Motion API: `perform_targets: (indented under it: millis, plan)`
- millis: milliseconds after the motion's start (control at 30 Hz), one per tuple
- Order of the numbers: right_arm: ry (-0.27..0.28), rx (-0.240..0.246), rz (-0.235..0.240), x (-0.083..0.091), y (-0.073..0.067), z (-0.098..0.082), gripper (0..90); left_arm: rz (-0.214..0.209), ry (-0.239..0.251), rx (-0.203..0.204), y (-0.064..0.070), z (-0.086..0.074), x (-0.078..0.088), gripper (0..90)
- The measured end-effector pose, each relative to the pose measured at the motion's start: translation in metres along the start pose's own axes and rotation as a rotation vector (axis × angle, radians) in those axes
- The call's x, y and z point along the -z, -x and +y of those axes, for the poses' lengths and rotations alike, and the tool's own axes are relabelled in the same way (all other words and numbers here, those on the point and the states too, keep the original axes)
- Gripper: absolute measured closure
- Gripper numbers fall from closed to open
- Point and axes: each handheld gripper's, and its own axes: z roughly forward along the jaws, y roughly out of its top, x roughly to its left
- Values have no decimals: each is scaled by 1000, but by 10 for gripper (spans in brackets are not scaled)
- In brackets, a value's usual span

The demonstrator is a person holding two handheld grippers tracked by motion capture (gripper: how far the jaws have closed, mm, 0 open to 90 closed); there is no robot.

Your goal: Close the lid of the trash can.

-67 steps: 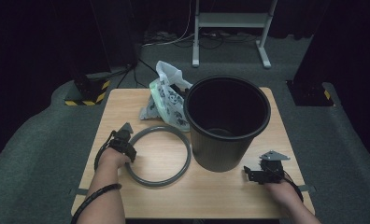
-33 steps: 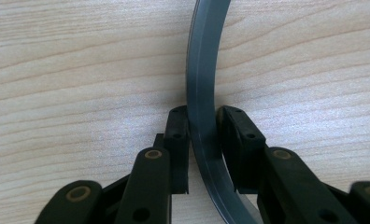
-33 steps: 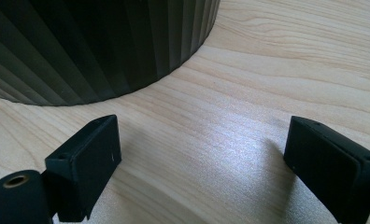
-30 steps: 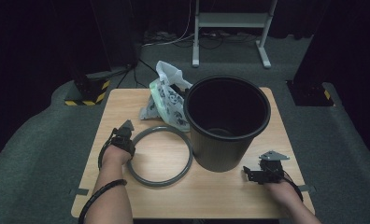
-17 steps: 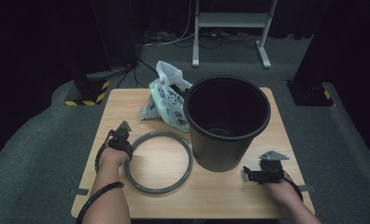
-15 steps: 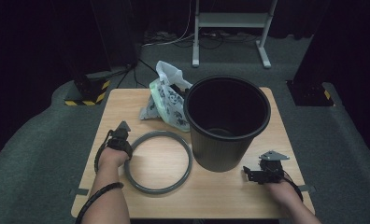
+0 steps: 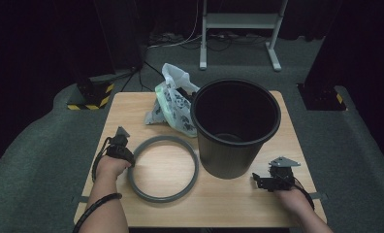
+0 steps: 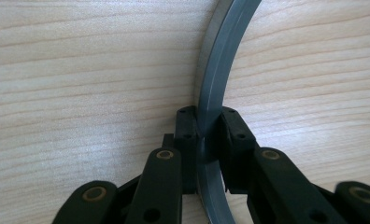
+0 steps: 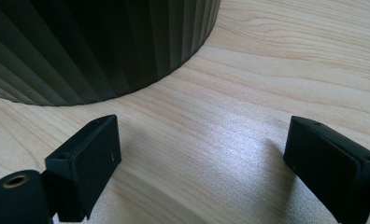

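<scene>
A grey plastic ring (image 7: 164, 198) lies flat on the wooden table (image 7: 238, 208), left of a black ribbed bin (image 7: 233, 150). My left gripper (image 7: 130, 162) sits at the ring's left edge. In the left gripper view its pads (image 8: 187, 135) press on both sides of the ring's rim (image 8: 220, 70), so my left gripper (image 8: 206, 126) is shut on it. My right gripper (image 7: 256, 181) rests on the table just right of the bin's base. In the right gripper view it (image 9: 202, 154) stands open with bare wood between its jaws and the bin wall (image 9: 103, 46) ahead.
A crumpled white and green plastic bag (image 7: 173, 104) lies at the back of the table, against the bin's left side. A metal stand (image 7: 238, 22) is on the floor beyond the table. The ring encloses bare wood.
The left gripper and the ring have slid a little toward the table's near edge. The right gripper has stayed put.
</scene>
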Motion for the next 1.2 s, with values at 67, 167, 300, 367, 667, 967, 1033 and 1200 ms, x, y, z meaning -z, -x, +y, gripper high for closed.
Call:
perform_targets:
  millis: [67, 167, 300, 367, 667, 967, 1033, 1200]
  plan:
    - [-1, -3, 0, 0, 0, 0, 106, -8, -4, -3, -2, -1, 3, 788]
    - [0, -4, 0, 0, 0, 0, 106, -13, 1, 1, -3, -4, 7, 788]
    - [-2, -4, -1, 0, 0, 0, 107, -18, -3, -5, -5, -6, 11, 789]
    - [-2, -4, -1, 0, 0, 0, 107, -21, 2, -3, -6, -8, 14, 788]
    - [1, -1, -2, 0, 0, 0, 106, -24, 17, 5, -6, -14, 35, 788]
    - [1, -1, -2, 0, 0, 0, 107, -21, 31, 7, 0, -16, 47, 788]
    - [1, -1, -2, 0, 0, 0, 107, -20, 35, 7, 2, -15, 51, 788]
    - [1, -1, -1, 0, 0, 0, 106, -22, 37, 4, 4, -14, 56, 788]
